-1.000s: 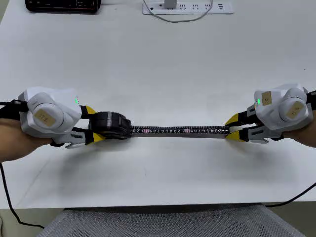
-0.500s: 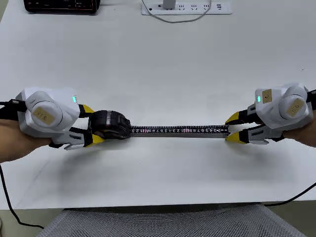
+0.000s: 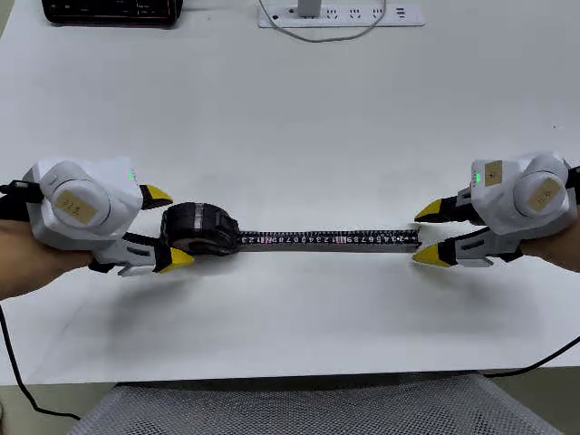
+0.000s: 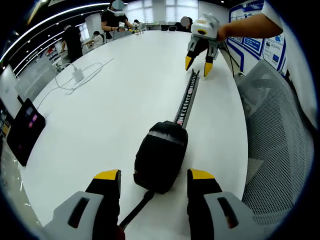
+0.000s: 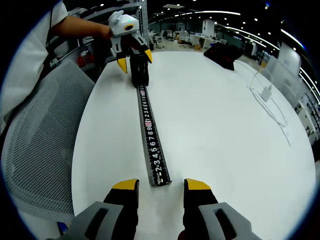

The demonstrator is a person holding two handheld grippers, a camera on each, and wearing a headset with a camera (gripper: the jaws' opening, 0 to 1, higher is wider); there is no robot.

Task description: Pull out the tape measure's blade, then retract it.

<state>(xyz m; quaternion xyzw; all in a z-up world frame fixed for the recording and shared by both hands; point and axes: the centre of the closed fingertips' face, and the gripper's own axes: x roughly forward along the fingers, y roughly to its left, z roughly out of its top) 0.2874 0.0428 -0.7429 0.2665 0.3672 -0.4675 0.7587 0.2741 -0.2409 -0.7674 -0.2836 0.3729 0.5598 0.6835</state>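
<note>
**Tape measure lies stretched out on the table, both tools spread**

The tape measure [image 3: 201, 229] rests on the white table [image 3: 290, 127], near its front edge. Its black case lies on the person's left. The blade [image 3: 331, 239] is pulled out and lies flat on the table, running in a straight line to the right with its printed numbers facing up.

The left tool [image 3: 170, 226] has its jaws spread. Their yellow tips sit on either side of the rear of the case. In the left gripper view there is a gap on each side between the case and the tips, so nothing is being pinched. A thin dark strap runs back from the case between the jaws.

The right tool [image 3: 425, 235] is also spread. In the right gripper view the free end of the blade lies on the table just ahead of the gap between the two yellow tips, and neither tip touches it.

A hand and forearm [image 3: 27, 258] hold the left tool from the left edge of the head view. A black cable [image 3: 11, 353] hangs below it, past the table's edge.

At the far side of the table sit a white power strip [image 3: 340, 14] with a white cord [image 3: 317, 34] looped in front of it and a dark device [image 3: 109, 9] to its left. A grey mesh chair [image 3: 299, 408] shows below the table's near edge.
</note>
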